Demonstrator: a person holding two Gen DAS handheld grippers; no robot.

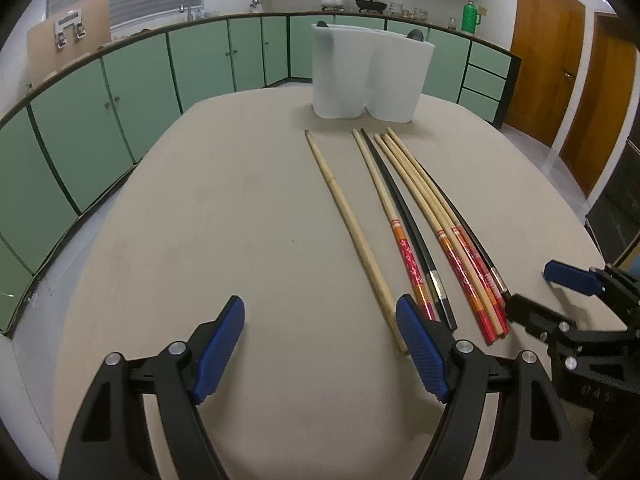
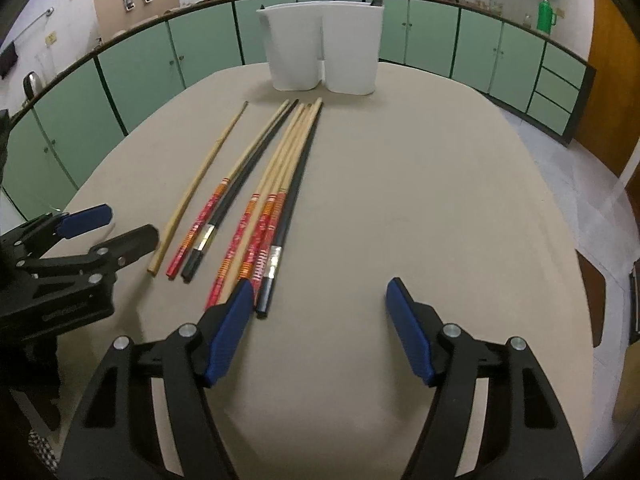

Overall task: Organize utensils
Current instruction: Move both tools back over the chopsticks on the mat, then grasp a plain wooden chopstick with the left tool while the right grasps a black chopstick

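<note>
While both pairs of jaws stood spread wide with nothing between them, the chopsticks [image 1: 404, 224] lay in a loose row on the beige worktop [image 1: 224, 216], tips toward the white utensil holder [image 1: 370, 76] at its far side. The left gripper [image 1: 320, 334] hovered low, its right pad covering the butt ends of a plain bamboo chopstick [image 1: 352, 232] and a red-handled one. The right gripper [image 2: 320, 312] hid the ends of the red-patterned cluster [image 2: 264, 224]. Dark utensil tips barely cleared the holder's rim, too small to identify.
</note>
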